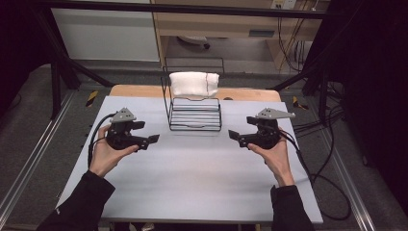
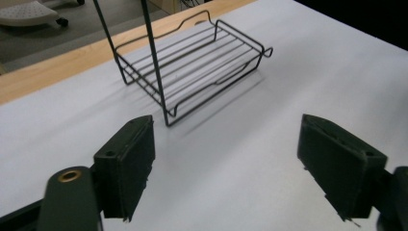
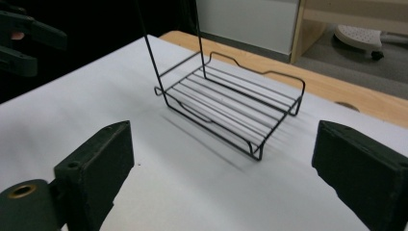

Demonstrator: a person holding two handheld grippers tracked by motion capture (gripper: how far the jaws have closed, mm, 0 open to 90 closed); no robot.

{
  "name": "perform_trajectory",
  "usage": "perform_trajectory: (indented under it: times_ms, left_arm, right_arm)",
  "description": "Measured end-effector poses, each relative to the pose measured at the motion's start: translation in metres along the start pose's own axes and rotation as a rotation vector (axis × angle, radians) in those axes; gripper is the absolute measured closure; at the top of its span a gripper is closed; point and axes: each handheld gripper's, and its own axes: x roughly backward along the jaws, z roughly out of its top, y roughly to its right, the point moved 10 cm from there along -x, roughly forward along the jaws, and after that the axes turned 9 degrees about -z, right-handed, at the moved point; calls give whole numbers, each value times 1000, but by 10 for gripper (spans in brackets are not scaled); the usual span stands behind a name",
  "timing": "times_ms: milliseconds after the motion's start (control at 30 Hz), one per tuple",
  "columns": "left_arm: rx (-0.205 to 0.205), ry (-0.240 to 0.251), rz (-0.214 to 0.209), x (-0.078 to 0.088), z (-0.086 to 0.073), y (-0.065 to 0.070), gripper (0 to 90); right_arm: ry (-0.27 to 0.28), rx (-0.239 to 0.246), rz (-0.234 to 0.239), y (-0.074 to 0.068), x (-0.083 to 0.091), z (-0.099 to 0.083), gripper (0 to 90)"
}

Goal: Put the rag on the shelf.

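Both grippers, left (image 1: 153,139) and right (image 1: 234,135), held jaws wide and empty, flanking the rack (image 1: 195,114) just beyond, about equally near.

This looks like a lab or recording workspace: a pale grey-topped table (image 1: 192,183) stands inside a black metal frame (image 1: 192,8), black cables (image 1: 327,183) trail over the grey carpeted floor (image 1: 29,120), with plywood shelving (image 1: 226,24) beyond its far edge.

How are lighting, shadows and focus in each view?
High view: table evenly lit, surroundings dark, slightly soft. Left gripper view: rack sharp, soft shadow beside it, near jaws slightly blurred. Right gripper view: rack crisp, faint shadow, no glare.
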Motion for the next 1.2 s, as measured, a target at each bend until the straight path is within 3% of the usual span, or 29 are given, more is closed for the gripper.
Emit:
perform_trajectory:
  times_ms: [267,600,1033,1200]
  left_arm:
    - [37,-23,5,-2,-48,-2,176]
    - [69,-17,15,7,-87,-4,168]
    - [109,-7,3,14,-117,-9,129]
    - [111,-19,1,15,-123,-10,112]
  right_arm:
    - [-30,-21,13,1,2,-37,39]
    - [-98,-35,22,1,7,-88,18]
    - [-168,-68,8,14,20,-140,8]
    - [-182,-78,7,15,20,-148,8]
